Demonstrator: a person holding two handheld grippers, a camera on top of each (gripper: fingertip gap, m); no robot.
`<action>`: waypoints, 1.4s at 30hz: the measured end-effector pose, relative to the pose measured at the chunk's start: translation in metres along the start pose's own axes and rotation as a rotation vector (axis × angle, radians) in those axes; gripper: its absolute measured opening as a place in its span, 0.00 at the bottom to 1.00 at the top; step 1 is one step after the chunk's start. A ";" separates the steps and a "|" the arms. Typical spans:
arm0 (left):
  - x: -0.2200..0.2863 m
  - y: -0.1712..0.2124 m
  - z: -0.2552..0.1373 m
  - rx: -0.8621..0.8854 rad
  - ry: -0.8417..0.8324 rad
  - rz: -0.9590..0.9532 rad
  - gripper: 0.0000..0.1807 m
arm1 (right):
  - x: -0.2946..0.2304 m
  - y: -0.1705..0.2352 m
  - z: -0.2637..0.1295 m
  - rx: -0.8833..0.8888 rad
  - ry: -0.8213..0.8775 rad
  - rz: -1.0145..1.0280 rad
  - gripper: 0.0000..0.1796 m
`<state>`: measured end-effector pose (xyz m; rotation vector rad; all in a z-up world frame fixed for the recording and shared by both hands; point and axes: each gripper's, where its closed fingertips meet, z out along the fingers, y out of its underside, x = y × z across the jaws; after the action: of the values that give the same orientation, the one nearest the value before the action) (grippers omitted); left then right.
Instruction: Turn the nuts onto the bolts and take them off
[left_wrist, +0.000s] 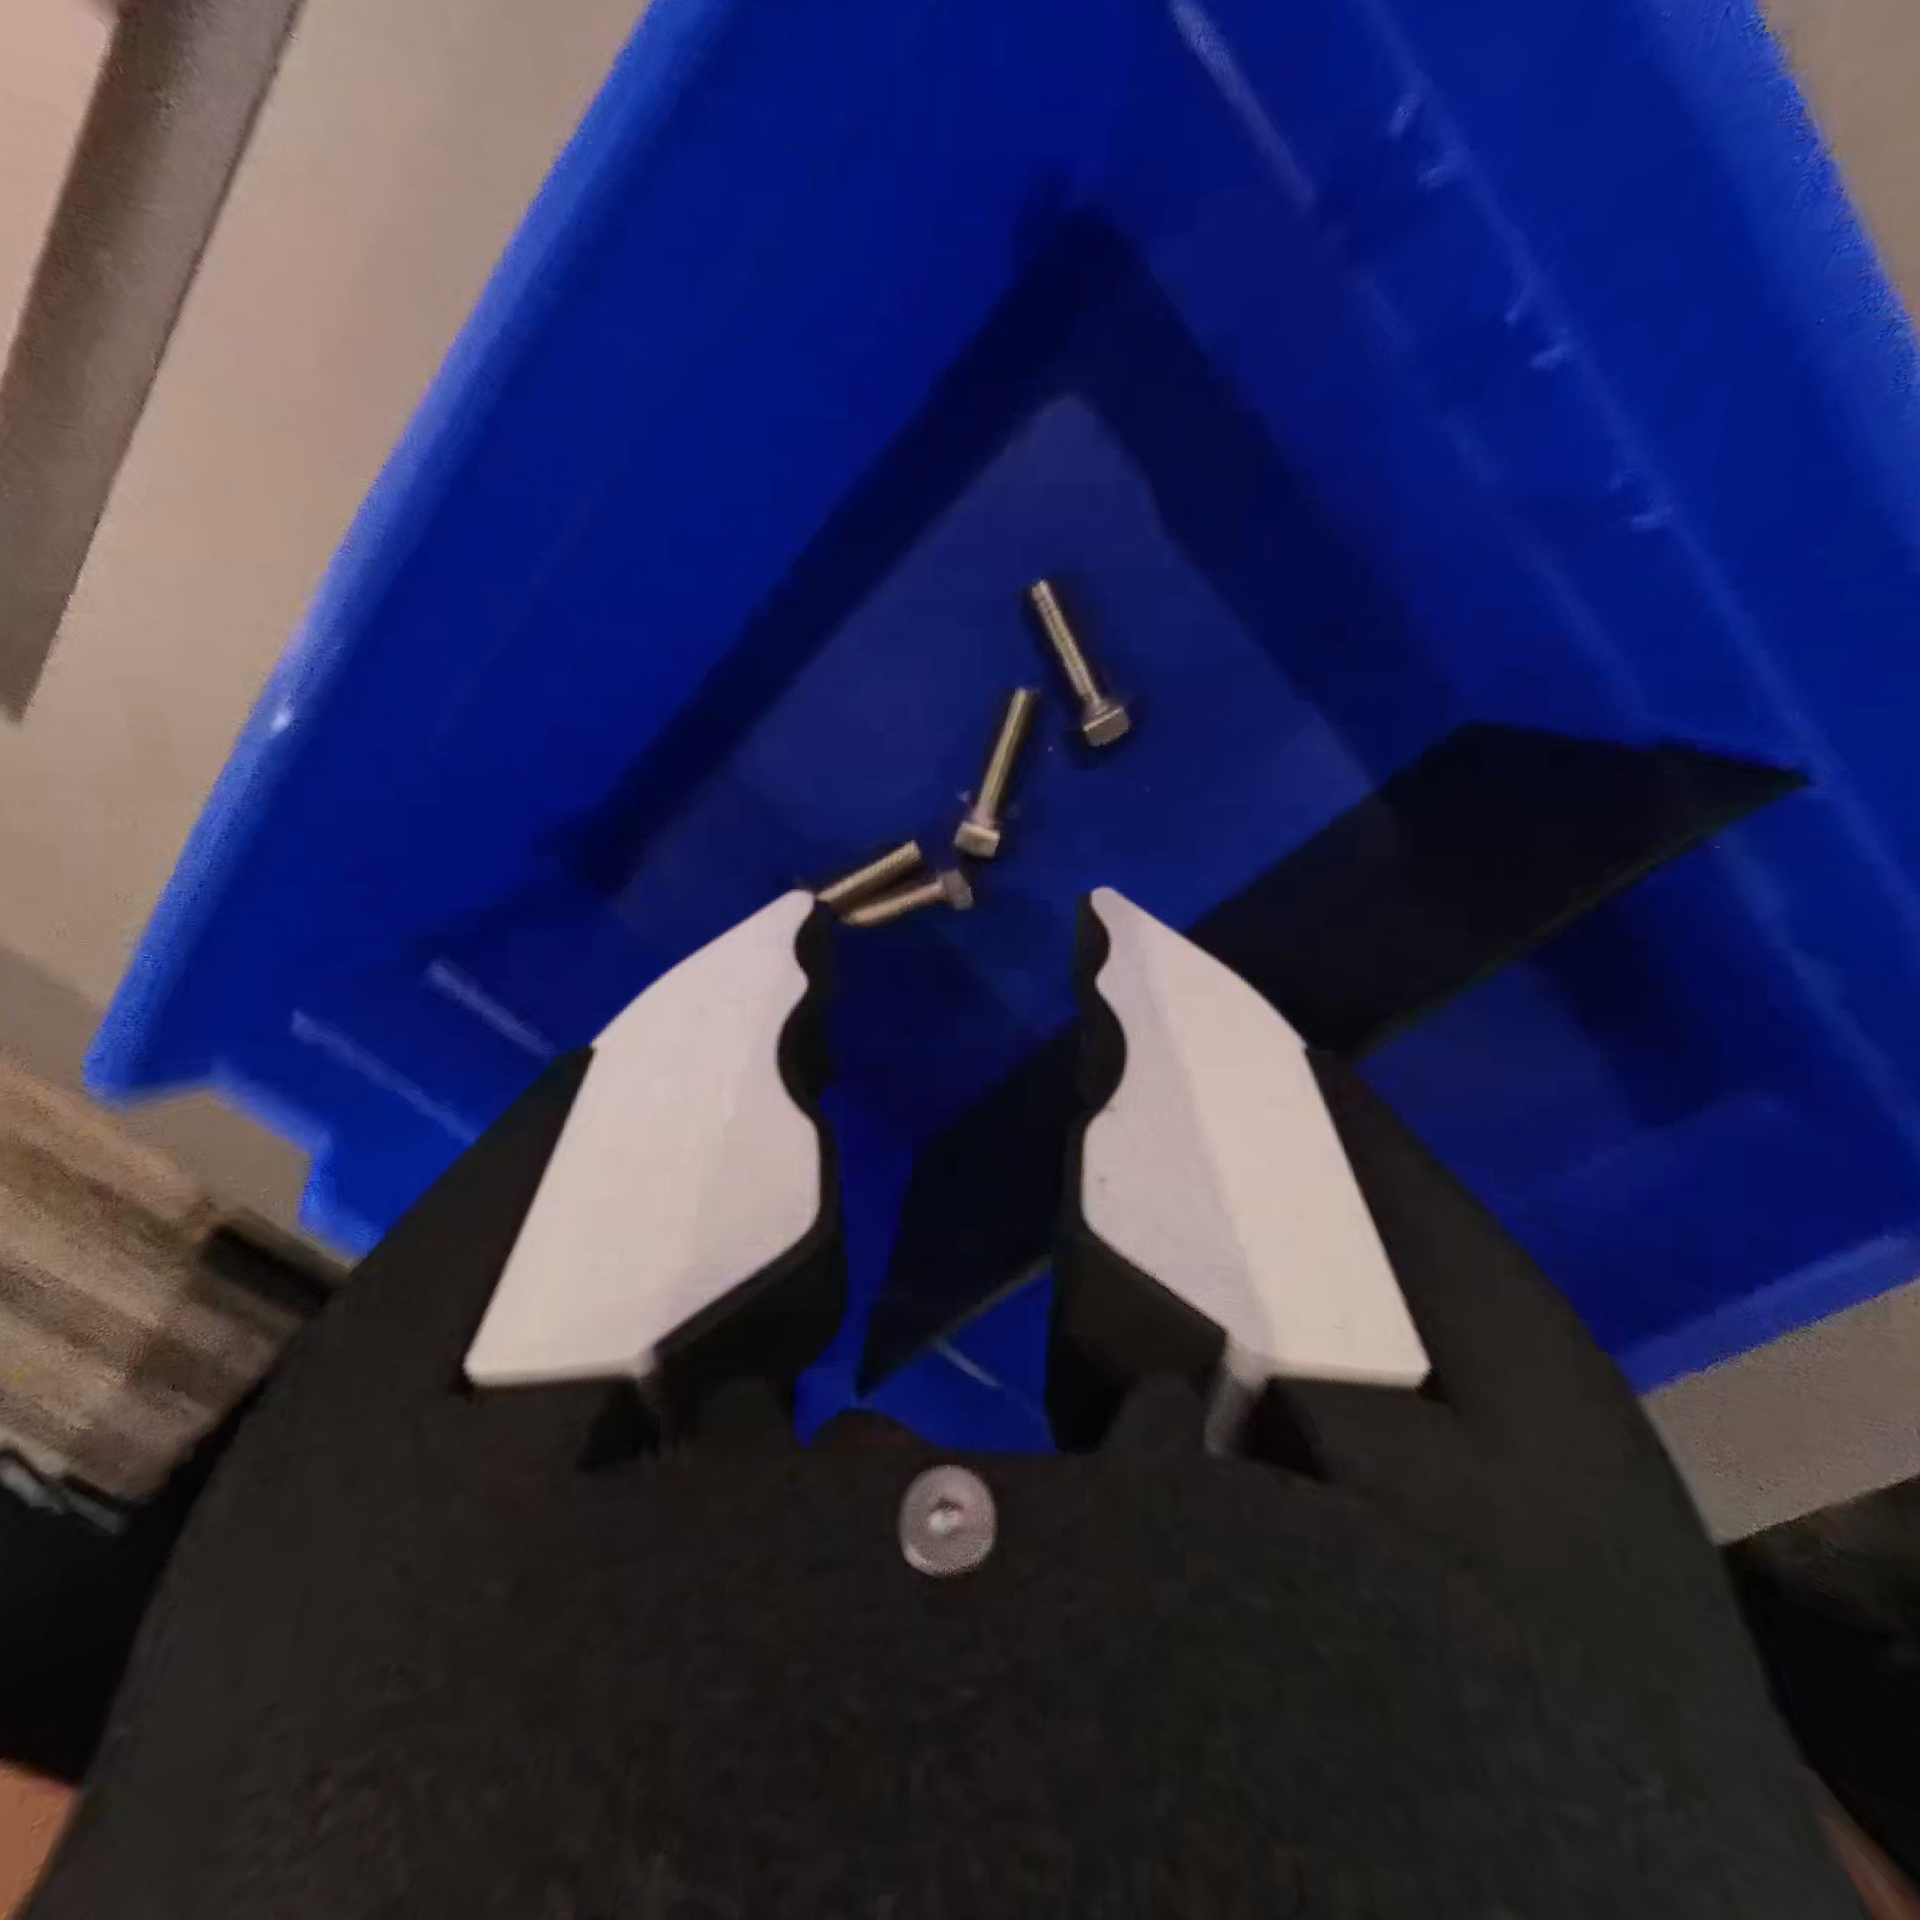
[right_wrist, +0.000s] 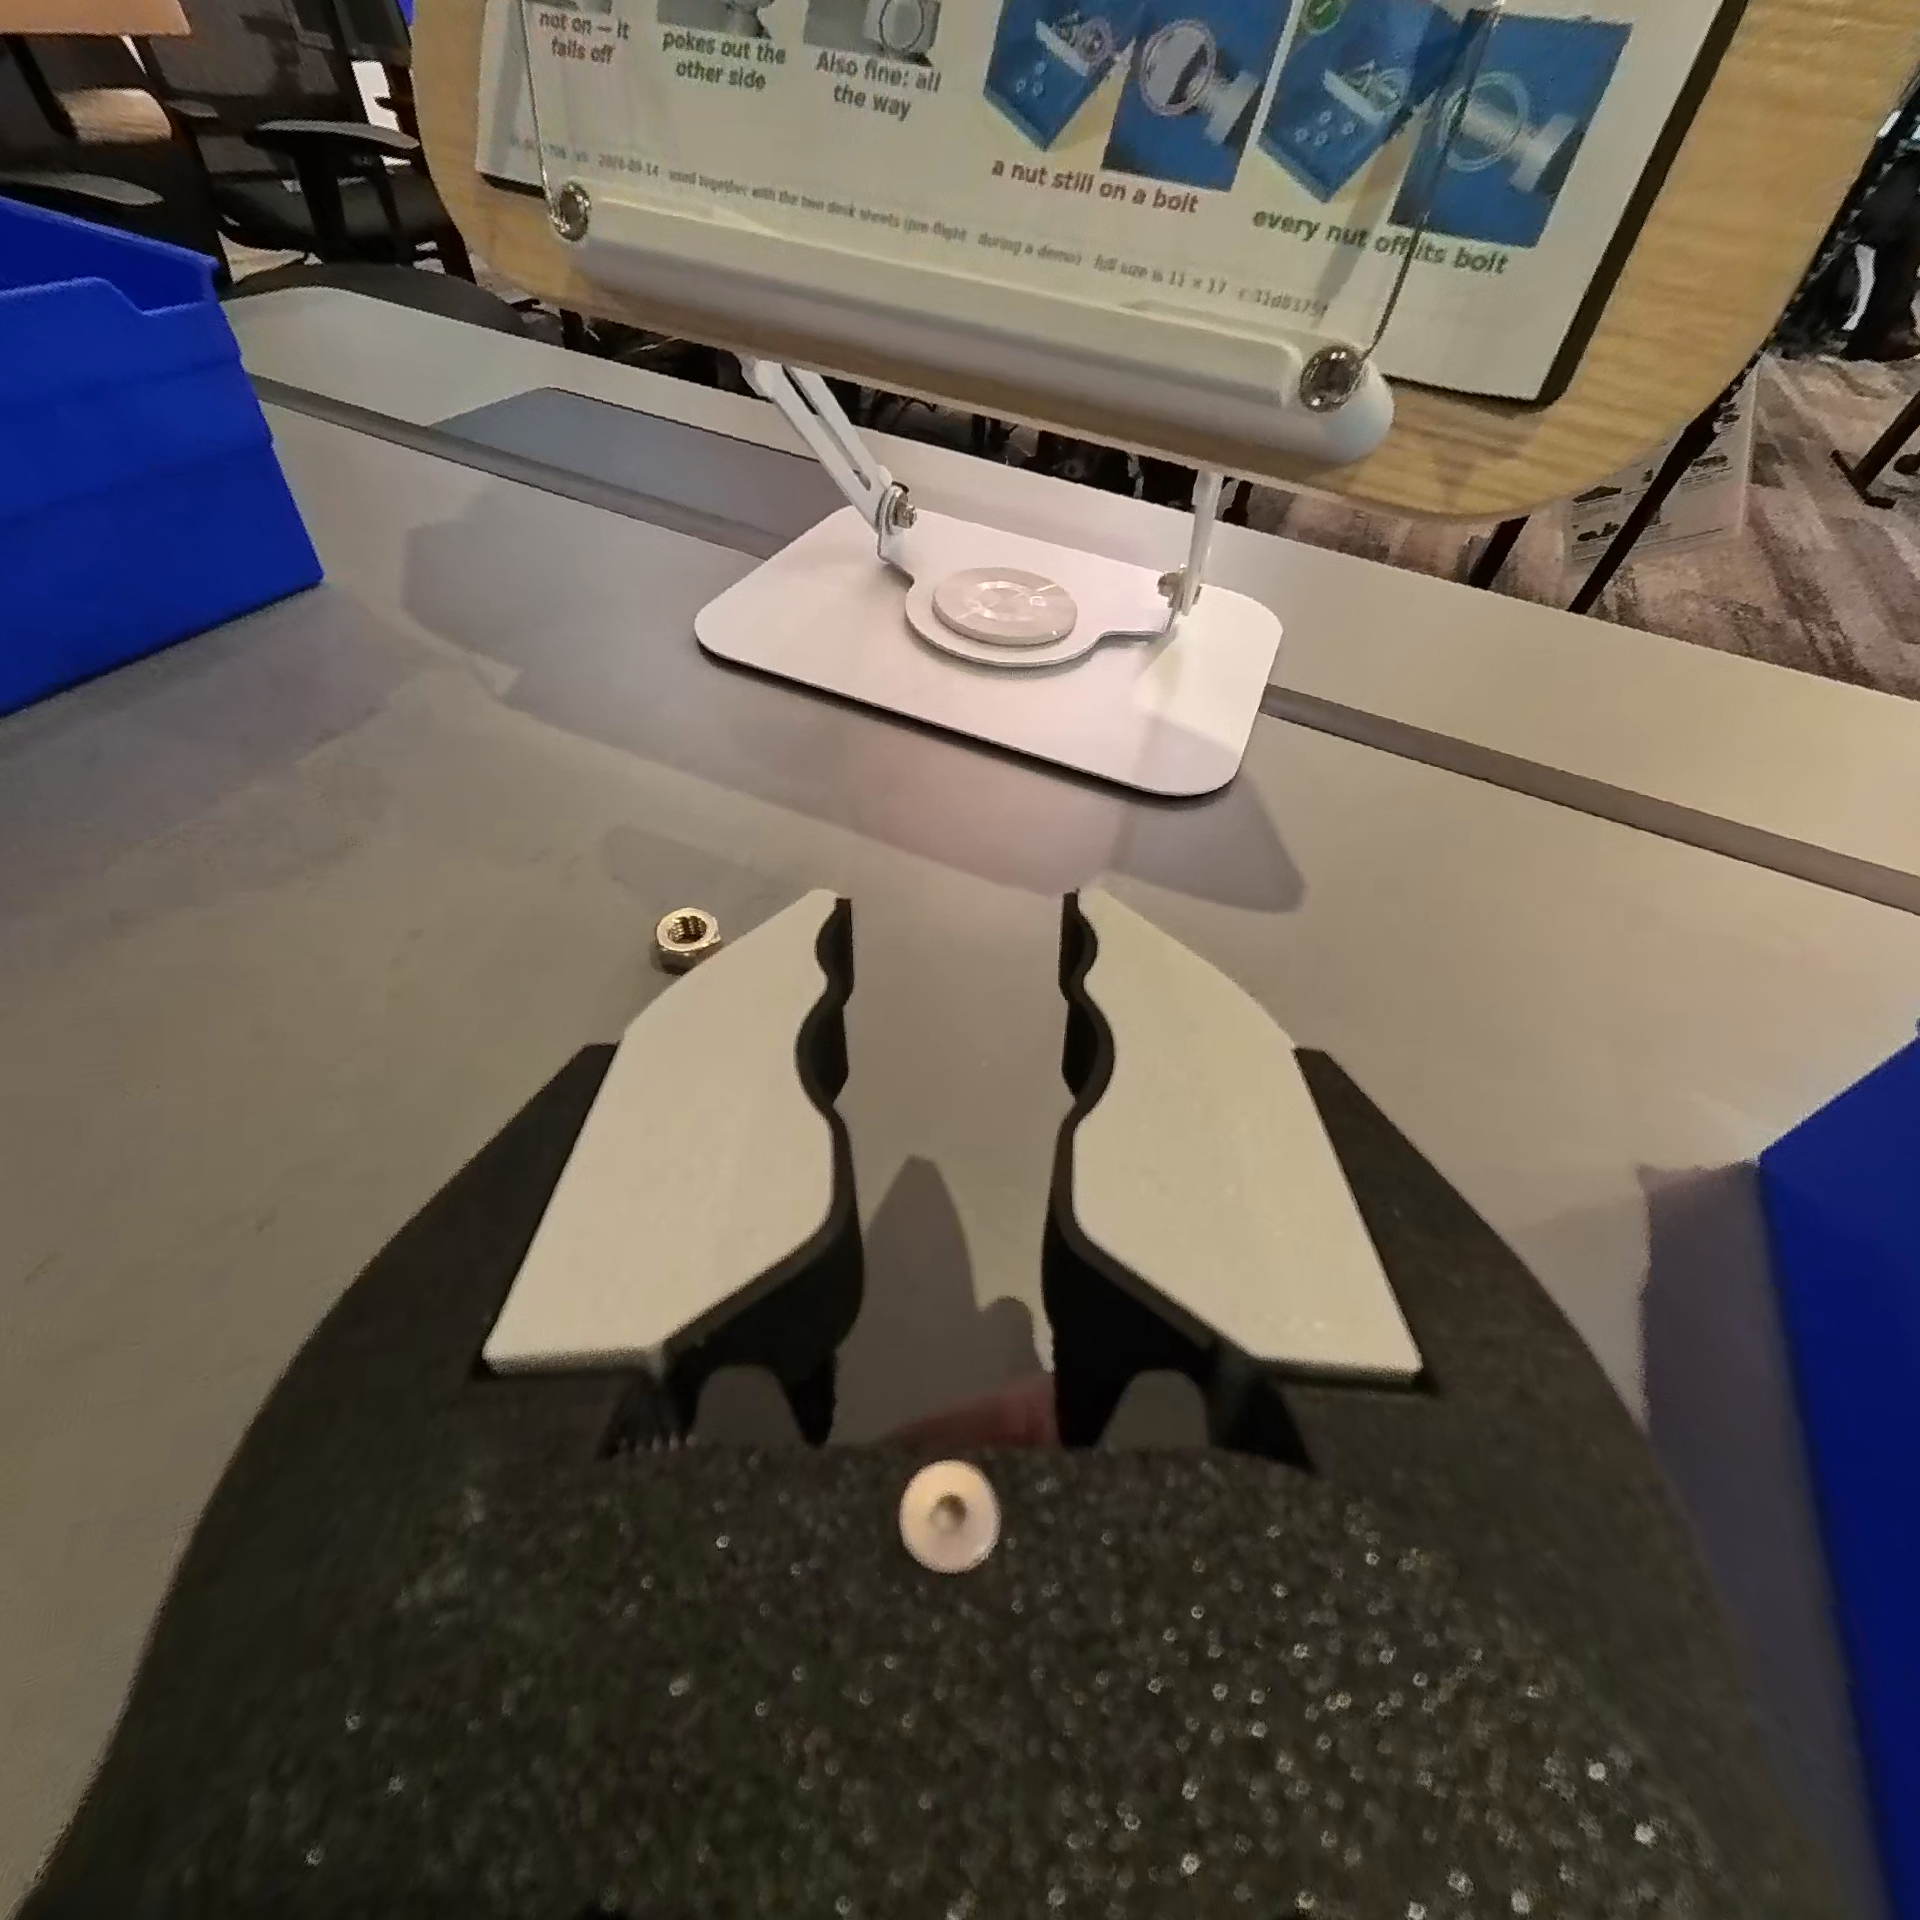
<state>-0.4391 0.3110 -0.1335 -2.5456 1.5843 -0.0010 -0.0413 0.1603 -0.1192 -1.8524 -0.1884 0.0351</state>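
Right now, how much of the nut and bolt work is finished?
Nothing looks done: four bare bolts lie in the blue bin, and one loose nut sits on the grey table. Left tongs hang open over the bolts; right tongs are open, empty. All threading remains.

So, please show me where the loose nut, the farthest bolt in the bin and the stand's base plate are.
nut (right_wrist: 680, 938): right wrist view, on its top face.
farthest bolt (left_wrist: 1070, 652): left wrist view, on its shank.
base plate (right_wrist: 831, 644): right wrist view, on its bare left part.

Grey table (right_wrist: 312, 1039), patterned carpet (right_wrist: 1787, 520)
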 end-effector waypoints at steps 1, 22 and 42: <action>0.001 -0.003 0.007 -0.015 0.022 0.052 0.25 | 0.000 0.000 0.000 -0.001 -0.001 -0.001 0.21; 0.032 -0.013 0.044 -0.176 0.090 -0.180 0.21 | 0.000 0.000 0.000 0.003 -0.018 0.018 0.21; 0.026 -0.016 0.035 -0.028 0.066 -0.109 0.00 | -0.016 0.003 0.001 -0.027 -0.015 -0.133 0.21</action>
<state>-0.4103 0.2986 -0.1686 -2.6762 1.4752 -0.0761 -0.0570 0.1583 -0.1239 -1.8628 -0.3235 -0.0456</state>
